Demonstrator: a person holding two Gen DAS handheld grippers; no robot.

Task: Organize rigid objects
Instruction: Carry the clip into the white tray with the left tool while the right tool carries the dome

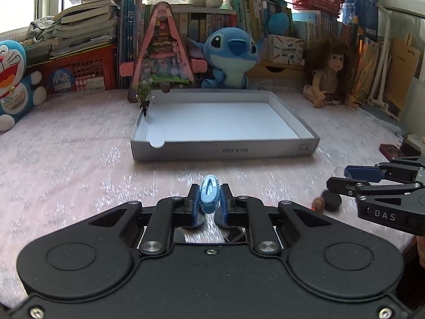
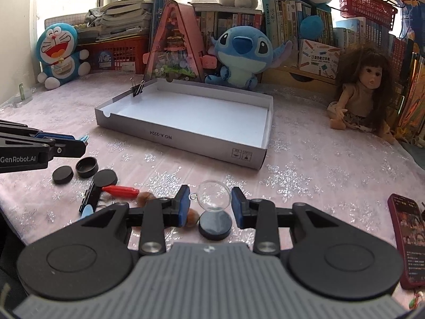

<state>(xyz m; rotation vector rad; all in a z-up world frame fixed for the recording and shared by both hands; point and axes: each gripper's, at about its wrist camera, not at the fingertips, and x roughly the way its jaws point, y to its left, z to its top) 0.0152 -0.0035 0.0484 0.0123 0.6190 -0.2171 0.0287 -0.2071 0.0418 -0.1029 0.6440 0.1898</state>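
Note:
My left gripper [image 1: 209, 199] is shut on a small light-blue clip [image 1: 209, 194] and holds it above the pink cloth, in front of the shallow white box [image 1: 225, 151]. It also shows in the right wrist view [image 2: 77, 143] at the left. My right gripper [image 2: 211, 204] is open, its jaws on either side of a clear glass ball [image 2: 213, 195] that lies on the cloth. Below the ball lies a black round cap [image 2: 215, 227]. More black caps [image 2: 86, 167], a red pen-like piece [image 2: 120, 191], a black clip [image 2: 90, 196] and brown nuts [image 2: 144, 198] lie to the left.
A binder clip [image 2: 138, 89] grips the box's far left corner. A phone [image 2: 407, 239] lies at the right. A doll [image 2: 364, 93], a Stitch plush [image 2: 241, 55], a Doraemon plush [image 2: 59, 55], books and red baskets line the back.

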